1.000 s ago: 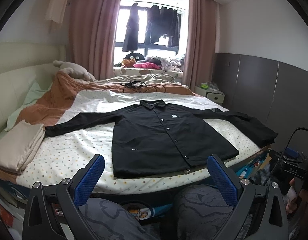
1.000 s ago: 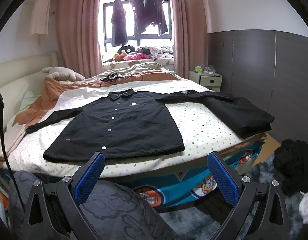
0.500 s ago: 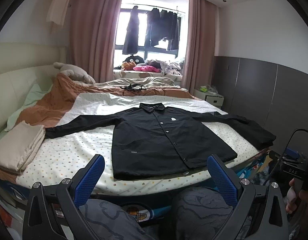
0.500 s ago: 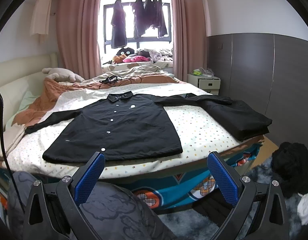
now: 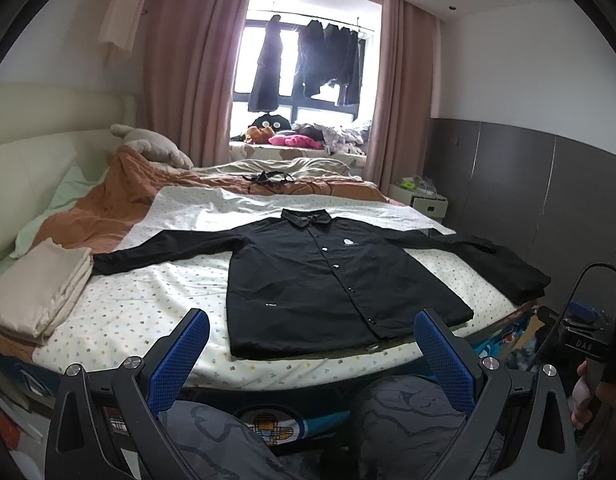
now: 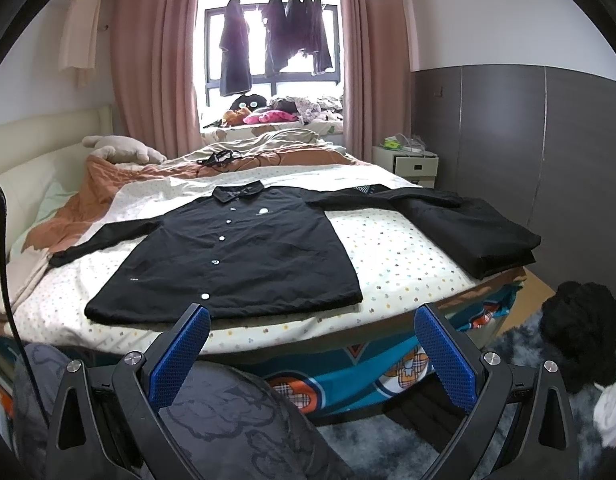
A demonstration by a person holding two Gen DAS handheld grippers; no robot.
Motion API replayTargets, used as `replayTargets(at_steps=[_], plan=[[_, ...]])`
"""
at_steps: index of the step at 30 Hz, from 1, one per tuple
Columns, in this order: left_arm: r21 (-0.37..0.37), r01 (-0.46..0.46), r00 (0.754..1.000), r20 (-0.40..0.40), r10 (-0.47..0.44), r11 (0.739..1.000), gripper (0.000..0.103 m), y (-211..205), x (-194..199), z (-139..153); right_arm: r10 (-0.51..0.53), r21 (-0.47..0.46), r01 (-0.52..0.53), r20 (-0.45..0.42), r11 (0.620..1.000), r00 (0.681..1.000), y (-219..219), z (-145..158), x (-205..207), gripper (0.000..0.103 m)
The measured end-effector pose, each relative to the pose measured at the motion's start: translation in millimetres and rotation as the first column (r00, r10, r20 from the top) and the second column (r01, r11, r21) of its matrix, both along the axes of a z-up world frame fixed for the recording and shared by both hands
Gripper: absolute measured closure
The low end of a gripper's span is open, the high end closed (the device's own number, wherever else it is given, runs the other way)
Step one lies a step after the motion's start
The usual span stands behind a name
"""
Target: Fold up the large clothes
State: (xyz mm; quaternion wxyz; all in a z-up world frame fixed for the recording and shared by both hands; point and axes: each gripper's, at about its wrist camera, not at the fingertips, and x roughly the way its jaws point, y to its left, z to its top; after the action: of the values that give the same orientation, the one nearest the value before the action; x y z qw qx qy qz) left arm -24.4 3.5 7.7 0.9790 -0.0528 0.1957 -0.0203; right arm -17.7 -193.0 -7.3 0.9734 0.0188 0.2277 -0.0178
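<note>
A black button-up shirt [image 5: 328, 276] lies flat and face up on the bed, collar toward the window, both sleeves stretched out sideways. The right wrist view shows the same shirt [image 6: 235, 260] with its hem near the bed's front edge. My left gripper [image 5: 308, 354] hangs open in front of the bed, below the hem, holding nothing. My right gripper [image 6: 312, 350] is also open and empty, level with the mattress edge and just right of the hem. Both sit above the person's patterned grey trousers.
A folded black garment [image 6: 480, 232] rests on the bed's right edge, touching the shirt's sleeve end. Folded beige bedding [image 5: 35, 284] lies at the left. An orange blanket [image 5: 119, 208], cables and plush toys fill the far side. A dark heap [image 6: 584, 340] sits on the floor rug.
Both views have tilted slightly upward and drawn back, so the bed and shirt sit a little lower in frame. The shirt has not moved and both grippers stay open.
</note>
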Motion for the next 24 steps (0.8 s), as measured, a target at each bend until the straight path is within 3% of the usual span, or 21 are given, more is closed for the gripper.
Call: replayTargets(at_steps=[16, 24], plan=[[-0.024, -0.008, 1.000, 0.003, 0.008, 1.000, 0.000, 16, -17, -5, -0.036, 0.019, 0.037, -0.017, 0.999, 0.999, -1, 4, -2, 0.000], [-0.037, -0.027, 1.000, -0.013, 0.027, 0.999, 0.000, 29, -7, -9, -0.040, 0.011, 0.040, -0.022, 0.999, 0.999, -1, 9, 9, 0.000]])
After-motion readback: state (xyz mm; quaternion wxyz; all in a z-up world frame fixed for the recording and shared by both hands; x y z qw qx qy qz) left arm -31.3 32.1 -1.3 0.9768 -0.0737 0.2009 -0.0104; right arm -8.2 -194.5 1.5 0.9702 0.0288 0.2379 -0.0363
